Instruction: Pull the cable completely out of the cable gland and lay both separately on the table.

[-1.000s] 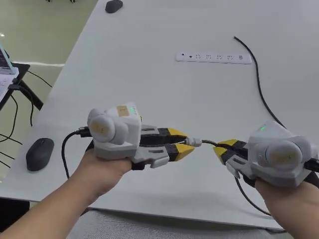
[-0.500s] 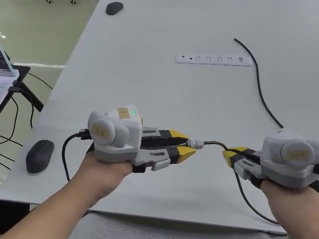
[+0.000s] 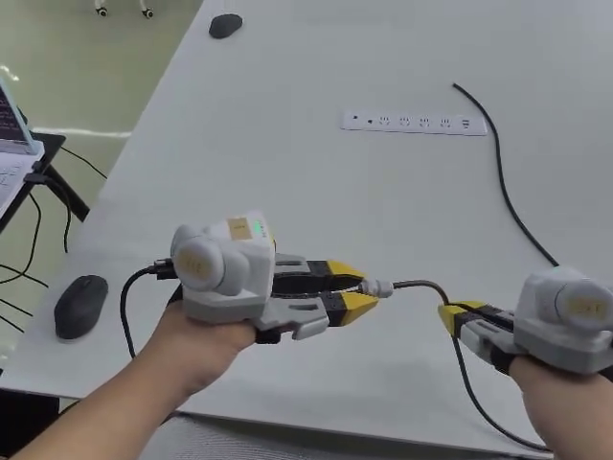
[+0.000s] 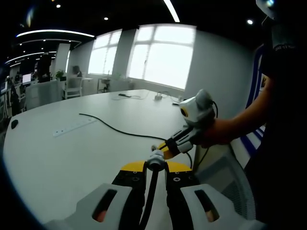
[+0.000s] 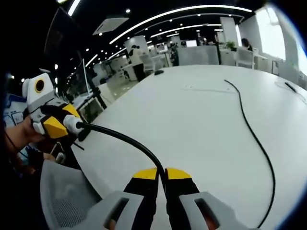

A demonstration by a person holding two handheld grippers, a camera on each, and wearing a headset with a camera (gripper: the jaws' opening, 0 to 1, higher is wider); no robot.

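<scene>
Left gripper, in a bare hand above the near edge of the white table: closed down on a small grey cable gland, yellow jaw tips pressed against either side of it, the gland's head poking out past them toward the right gripper.

From that head, a thin black cable, not yet out of the gland, arching across the short gap to the right gripper. There, pinched between nearly touching yellow-tipped jaws, then hanging down in a loose curve past the near edge of the table. Right gripper also over the near edge, well apart from the left one, held in the other hand.

Along the left gripper's own jaws: cable gland seated right at the tips, a black strand running back from it through the narrow slot between the jaws, the right gripper just beyond. Along the right gripper's own jaws: cable caught at the tips and rising in a bend to the gland in the left gripper.

On the table, apart from all this:
- a white power strip toward the far side
- a long black cord trailing from beside the strip toward the right edge
- a black computer mouse at the left edge
- a second dark mouse close to the far left edge
</scene>
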